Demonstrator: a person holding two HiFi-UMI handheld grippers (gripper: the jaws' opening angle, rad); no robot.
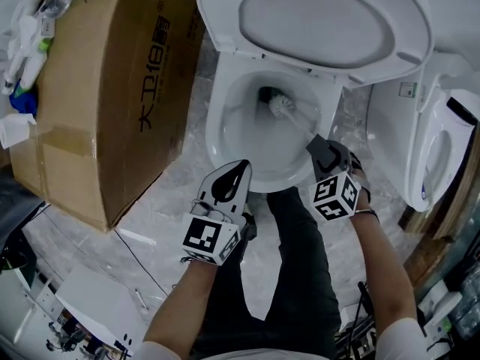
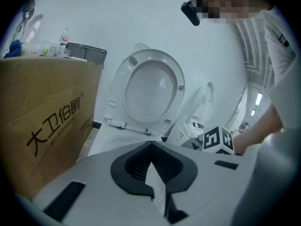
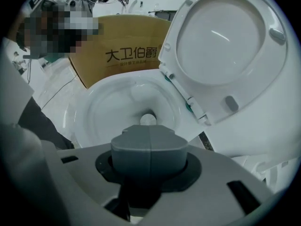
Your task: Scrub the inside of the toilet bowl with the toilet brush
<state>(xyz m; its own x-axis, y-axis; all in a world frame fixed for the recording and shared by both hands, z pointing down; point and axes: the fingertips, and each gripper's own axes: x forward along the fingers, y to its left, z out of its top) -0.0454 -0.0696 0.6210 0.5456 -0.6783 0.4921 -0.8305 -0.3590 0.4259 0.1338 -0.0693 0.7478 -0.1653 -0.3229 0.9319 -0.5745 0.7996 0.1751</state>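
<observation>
The white toilet bowl (image 1: 216,130) stands in the middle with its lid (image 1: 315,21) raised. The toilet brush's white head (image 1: 282,106) sits low inside the bowl by the dark drain. Its handle runs back to my right gripper (image 1: 321,147), which is shut on it over the bowl's near right rim. In the right gripper view the grey jaws (image 3: 149,147) meet, with the brush head (image 3: 147,119) just beyond them in the bowl (image 3: 108,107). My left gripper (image 1: 238,169) hovers over the front rim, shut with nothing in it (image 2: 151,166).
A large cardboard box (image 1: 97,88) stands close on the toilet's left. A second white toilet (image 1: 439,148) stands at the right. The person's dark-trousered legs (image 1: 300,261) are in front of the bowl. Clutter and cables lie at the lower left.
</observation>
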